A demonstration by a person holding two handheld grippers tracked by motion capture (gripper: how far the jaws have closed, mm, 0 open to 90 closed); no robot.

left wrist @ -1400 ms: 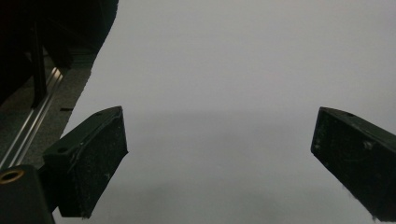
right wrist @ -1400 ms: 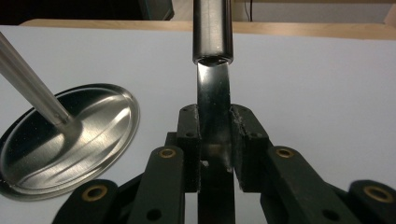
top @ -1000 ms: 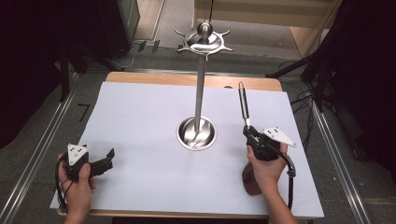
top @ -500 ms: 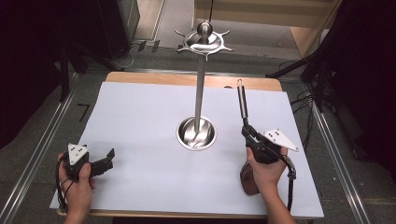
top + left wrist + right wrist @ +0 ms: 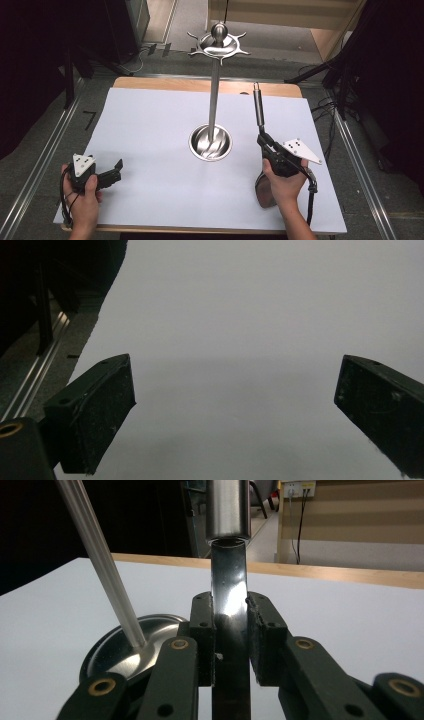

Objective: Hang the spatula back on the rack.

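Ladle (image 5: 260, 130) sits pinched by its flat neck in our right gripper (image 5: 266, 142), at four o'clock from the stand (image 5: 212, 142), handle aimed toward twelve for hanging; our left gripper (image 5: 116, 170) rests spread at eight.

Your right hand (image 5: 282, 182) hid much of the ladle's bowl (image 5: 263, 192); the frame's top edge cut its handle (image 5: 228, 510).

A white sheet (image 5: 160, 145) covers most of the wooden table (image 5: 165, 83), while grey floor (image 5: 165, 60) with metal rails (image 5: 40, 165) flanks it and a wooden cabinet (image 5: 280, 15) fills the upper right of the frame.
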